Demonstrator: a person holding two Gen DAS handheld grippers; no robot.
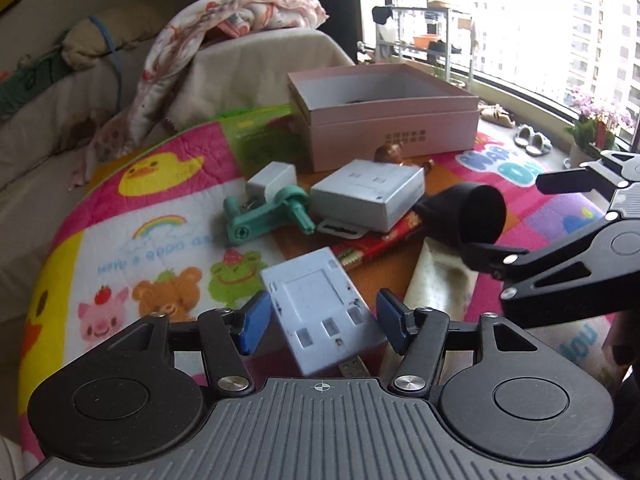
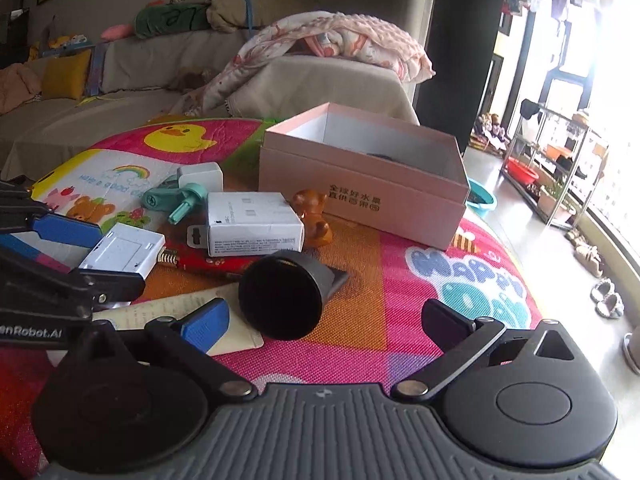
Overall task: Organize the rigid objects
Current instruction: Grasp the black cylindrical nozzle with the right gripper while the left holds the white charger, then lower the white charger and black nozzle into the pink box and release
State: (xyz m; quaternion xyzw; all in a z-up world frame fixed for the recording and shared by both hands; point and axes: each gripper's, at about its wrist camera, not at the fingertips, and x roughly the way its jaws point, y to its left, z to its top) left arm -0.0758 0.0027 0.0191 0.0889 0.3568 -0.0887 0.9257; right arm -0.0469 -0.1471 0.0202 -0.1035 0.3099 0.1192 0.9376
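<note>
A pale blue-white flat plastic device (image 1: 320, 312) lies tilted on the colourful mat, between the blue pads (image 1: 254, 322) of my left gripper (image 1: 322, 320). The jaws stand a little wider than the device and are open around it. In the right wrist view, the device (image 2: 124, 254) sits between the same left gripper's (image 2: 96, 254) fingers. A black cone-shaped nozzle (image 2: 284, 296) lies on its side just ahead of my right gripper (image 2: 326, 320), which is wide open and holds nothing. That right gripper (image 1: 524, 216) also shows beside the nozzle (image 1: 472, 216).
An open pink box (image 2: 360, 200) stands at the back of the mat-covered table (image 2: 460, 280). Before it lie a white charger box (image 2: 254, 224), an amber bear figurine (image 2: 312, 216), a teal crank (image 2: 176, 200), a white adapter (image 2: 200, 176), a red packet (image 2: 208, 266) and a cream sheet (image 2: 180, 312). A sofa stands behind.
</note>
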